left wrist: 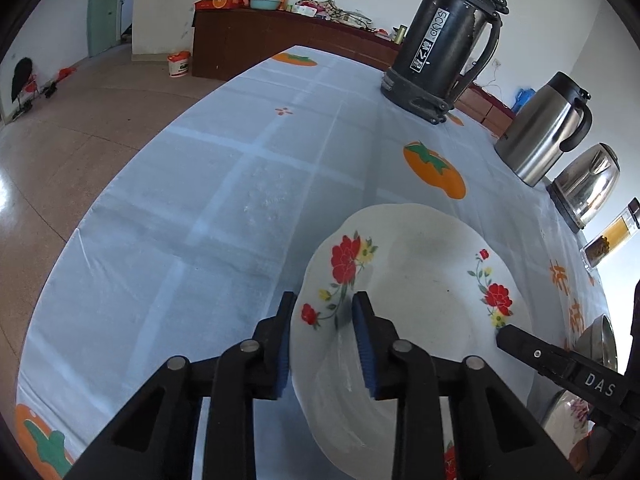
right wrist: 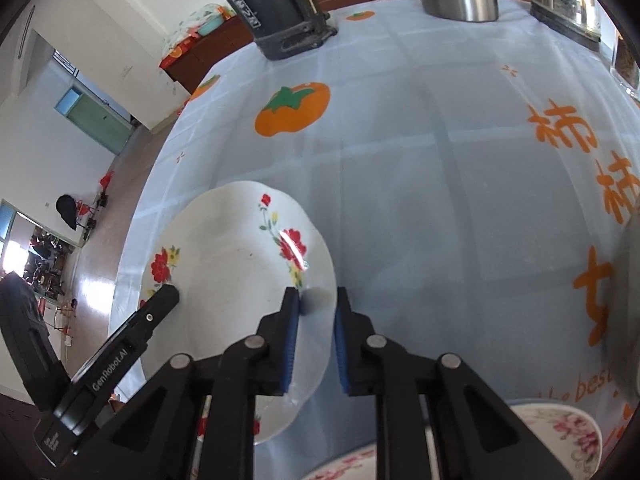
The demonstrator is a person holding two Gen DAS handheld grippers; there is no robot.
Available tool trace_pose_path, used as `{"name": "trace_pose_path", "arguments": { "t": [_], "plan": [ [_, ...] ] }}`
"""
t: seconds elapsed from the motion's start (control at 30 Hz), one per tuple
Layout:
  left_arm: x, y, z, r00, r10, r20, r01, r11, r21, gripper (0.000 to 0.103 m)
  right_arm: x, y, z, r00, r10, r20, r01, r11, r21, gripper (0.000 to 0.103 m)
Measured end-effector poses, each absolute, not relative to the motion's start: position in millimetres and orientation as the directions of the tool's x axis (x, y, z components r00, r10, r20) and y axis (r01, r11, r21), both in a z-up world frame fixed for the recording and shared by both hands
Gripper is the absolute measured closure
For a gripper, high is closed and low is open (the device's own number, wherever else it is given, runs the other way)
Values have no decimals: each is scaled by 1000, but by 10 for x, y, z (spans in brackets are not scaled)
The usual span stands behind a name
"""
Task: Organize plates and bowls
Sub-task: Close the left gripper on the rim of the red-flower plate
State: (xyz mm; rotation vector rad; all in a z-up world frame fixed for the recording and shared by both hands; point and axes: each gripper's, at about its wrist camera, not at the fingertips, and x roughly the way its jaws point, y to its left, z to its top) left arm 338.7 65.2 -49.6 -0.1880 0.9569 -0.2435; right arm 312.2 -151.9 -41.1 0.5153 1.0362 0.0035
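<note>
white porcelain with red flower sprays makes up the scalloped plate (left wrist: 416,280), which is set on the pale blue tablecloth (left wrist: 200,208) printed with orange persimmons, near the table's near edge. the plate's left rim is straddled by the left gripper (left wrist: 324,304), one blue-padded finger outside the rim and the other over the plate's inside; the jaws are narrowed about the rim, but whether the pads actually press on it cannot be told. the opposite rim is straddled the same way by the right gripper (right wrist: 317,300), its jaws drawn close, with the plate edge seen between the pads; contact there cannot be told either. each gripper's finger is seen in the other's view, resting at the plate's far side.

beyond the plate a tall black thermos (left wrist: 448,36) is stood on the cloth, with a steel jug (left wrist: 544,128) and a steel kettle (left wrist: 588,184) lined up to its right along the table's edge. a pink-flowered dish (right wrist: 560,436) is seen just beside the right gripper, low in its view.
</note>
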Motion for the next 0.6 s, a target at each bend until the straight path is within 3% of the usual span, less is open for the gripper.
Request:
{"name": "trace_pose_path", "arguments": {
  "t": [0.3,0.6],
  "plan": [
    [3364,625,-494,563,-270,-781,119,962,-246,71,3095,-1456,-386,520,213,-827,218,903,369,85],
    [3260,549,-356,627,-183,-757,126,983,-133,71,2917,-1342,-199,549,193,-814,178,924,339,86]
  ]
}}
